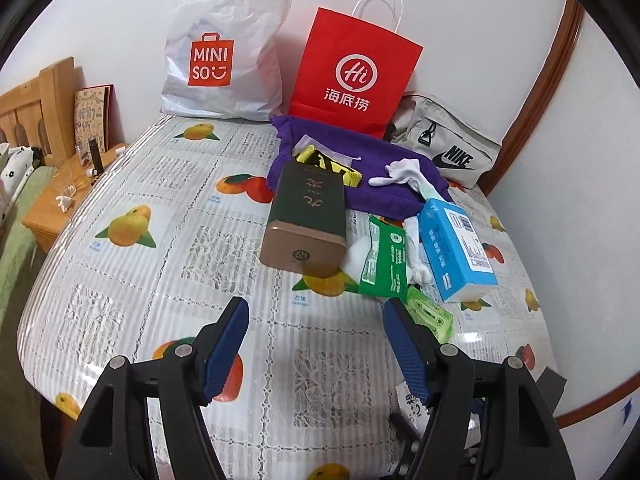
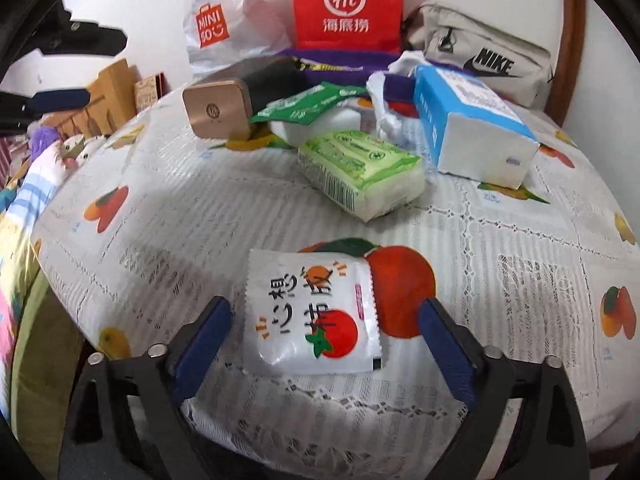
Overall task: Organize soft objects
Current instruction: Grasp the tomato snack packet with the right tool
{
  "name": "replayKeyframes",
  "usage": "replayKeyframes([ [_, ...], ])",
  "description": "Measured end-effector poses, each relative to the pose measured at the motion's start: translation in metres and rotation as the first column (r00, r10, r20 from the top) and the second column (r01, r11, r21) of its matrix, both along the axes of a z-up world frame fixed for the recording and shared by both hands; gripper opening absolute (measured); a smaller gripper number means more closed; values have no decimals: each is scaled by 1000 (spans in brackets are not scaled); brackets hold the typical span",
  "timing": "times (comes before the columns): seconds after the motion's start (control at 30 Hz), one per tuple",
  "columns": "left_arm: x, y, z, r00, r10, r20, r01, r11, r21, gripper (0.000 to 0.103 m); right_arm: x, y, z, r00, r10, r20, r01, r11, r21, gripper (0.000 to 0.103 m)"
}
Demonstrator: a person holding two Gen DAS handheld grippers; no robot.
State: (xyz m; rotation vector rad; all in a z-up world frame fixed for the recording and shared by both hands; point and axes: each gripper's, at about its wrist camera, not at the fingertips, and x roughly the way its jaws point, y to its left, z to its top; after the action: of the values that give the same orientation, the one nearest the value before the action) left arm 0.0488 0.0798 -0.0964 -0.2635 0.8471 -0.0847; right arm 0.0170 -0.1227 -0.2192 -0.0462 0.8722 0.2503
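Right wrist view puts the white sachet [image 2: 314,314] flat on the counter [image 2: 520,280], lying between the blue pads of your right hand-held gripper [image 2: 324,322], whose jaws stand wide and clear of it on both sides. It is thin and slick; if you close too high, the pads may meet above it or skate it across the glossy cloth. Close too low and you could pinch the lace cloth along with it. Its far edge runs beyond the fingertips, so a grab from here may catch only the near part and let it droop.

Just beyond it lies the green tissue pack [image 2: 360,168], then the blue tissue pack [image 2: 472,128].

Only this view shows the sachet whole. Left wrist view shows just a corner of it by the right finger, but shows your left hand-held gripper [image 1: 316,340] wide and empty over bare cloth, plus the purple cloth [image 1: 380,184], the white sock [image 1: 400,172] on it and the full white bag [image 1: 224,44].
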Motion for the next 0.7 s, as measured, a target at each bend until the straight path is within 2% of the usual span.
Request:
replayKeyframes([
  [0.03,-1,-1,-1,1000,0,-4,0,1000,4,68,0,-2,1,1000,-4,21,4,1000,-5,72],
  [0.07,-2,-1,-2,1000,1,-6,-1,1000,6,68,1,-4,3,1000,-6,27,6,1000,-2,57],
  [0.23,-4,-4,-8,1000,-4,-19,4,1000,2,68,1,-18,4,999,21,45,-22,1000,13,38],
  [0.37,-2,-15,-12,999,-27,-21,27,1000,6,68,1,-34,5,999,24,26,-26,998,55,34],
  [0.7,21,-53,-34,991,-108,-76,109,994,14,68,18,-83,5,999,-53,-6,54,992,111,27],
])
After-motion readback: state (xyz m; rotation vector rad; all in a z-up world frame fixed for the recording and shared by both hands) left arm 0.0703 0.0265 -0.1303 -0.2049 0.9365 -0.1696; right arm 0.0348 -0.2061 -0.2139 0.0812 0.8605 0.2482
